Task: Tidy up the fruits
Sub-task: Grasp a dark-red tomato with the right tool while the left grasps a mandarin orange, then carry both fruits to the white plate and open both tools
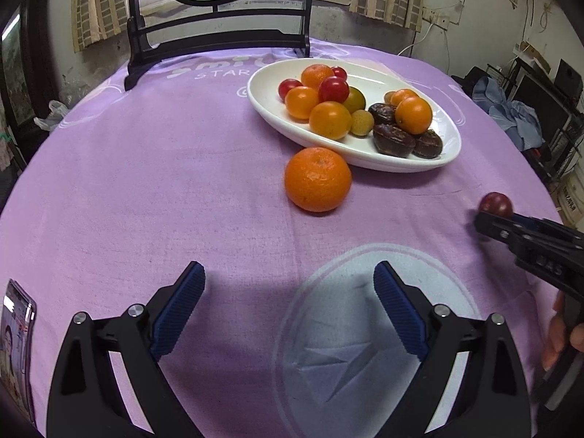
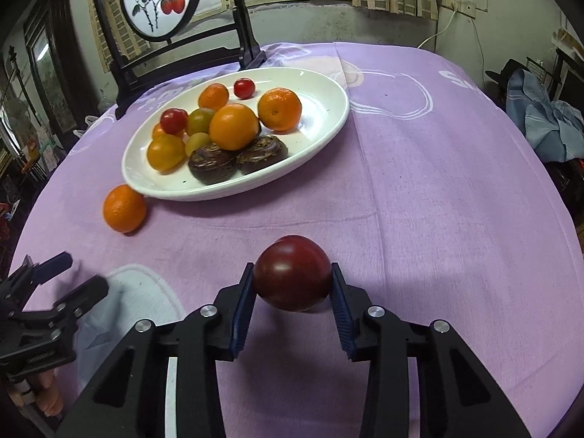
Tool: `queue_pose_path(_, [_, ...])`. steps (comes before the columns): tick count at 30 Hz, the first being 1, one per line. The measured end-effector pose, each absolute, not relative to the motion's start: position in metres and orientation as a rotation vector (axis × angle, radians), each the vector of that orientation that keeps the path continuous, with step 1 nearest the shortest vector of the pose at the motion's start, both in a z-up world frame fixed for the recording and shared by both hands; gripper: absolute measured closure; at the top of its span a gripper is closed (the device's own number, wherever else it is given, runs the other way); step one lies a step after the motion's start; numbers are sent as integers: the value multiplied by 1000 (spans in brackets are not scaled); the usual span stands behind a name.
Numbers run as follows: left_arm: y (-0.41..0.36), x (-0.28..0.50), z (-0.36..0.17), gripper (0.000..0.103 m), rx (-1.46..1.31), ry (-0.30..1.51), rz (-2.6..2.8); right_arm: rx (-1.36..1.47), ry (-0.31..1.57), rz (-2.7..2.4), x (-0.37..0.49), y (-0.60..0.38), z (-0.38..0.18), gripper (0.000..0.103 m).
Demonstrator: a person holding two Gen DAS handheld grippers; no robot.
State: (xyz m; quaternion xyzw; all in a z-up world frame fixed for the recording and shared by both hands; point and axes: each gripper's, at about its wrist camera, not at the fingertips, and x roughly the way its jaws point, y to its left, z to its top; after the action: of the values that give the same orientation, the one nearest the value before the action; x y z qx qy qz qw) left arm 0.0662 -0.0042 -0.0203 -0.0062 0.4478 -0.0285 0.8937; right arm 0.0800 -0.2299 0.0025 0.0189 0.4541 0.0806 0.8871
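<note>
While the left gripper (image 1: 288, 273) is being held open and empty above the cloth (image 1: 146, 182), the loose orange (image 1: 317, 179) is lying just beside the plate (image 1: 266, 109), perhaps touching its rim, and could be nudged into rolling if approached off-centre. Further right, a dark red tomato (image 2: 292, 273) is being gripped between the pads of the right gripper (image 2: 292, 284), lifted off the cloth. Being smooth and round, it is judged liable to slip, or to be bruised if squeezed harder; dropped onto the heap, it could be sending other fruit rolling. On the plate, about six orange fruits, three red tomatoes, two or three greenish-yellow ones and three dark brown pieces are being counted; some may be hidden.
</note>
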Motion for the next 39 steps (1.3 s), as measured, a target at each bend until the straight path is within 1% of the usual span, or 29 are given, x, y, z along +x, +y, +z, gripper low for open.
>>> queue_pose_path(5, [-4,76,-25,12,-83,988,-74,61,925,225,68,-230,6,63])
queue_pose_path(9, [-16,95,-26,12,-48,986,-91,98,914,277,66,-233,11,63])
queue_pose_path(11, [-21,109,-30,21,-46,996,-97,108,901,292,63,-236,15,63])
queue_pose_path(13, [-22,118,-29,21,-50,973,-90,128,897,305,62,-239,17,63])
queue_pose_path(15, [-25,126,-29,25,-43,976,-89,132,895,308,61,-240,18,63])
queue_pose_path(16, [-26,129,-29,33,-32,972,-88,132,896,309,61,-240,18,63])
queue_pose_path(17, [-28,131,-29,50,-17,964,-91,134,899,313,61,-240,18,63])
queue_pose_path(19, [-30,132,-27,59,17,952,-92,135,903,318,61,-240,17,63])
queue_pose_path(27, [-32,109,-18,60,48,959,-149,127,884,313,58,-237,19,63])
queue_pose_path(32, [-35,97,15,60,43,909,-200,136,848,313,57,-234,31,63])
queue_pose_path(36, [-37,116,44,60,7,875,-212,85,800,330,74,-223,56,63])
queue_pose_path(39, [-41,143,53,60,4,861,-186,45,770,336,101,-211,68,63])
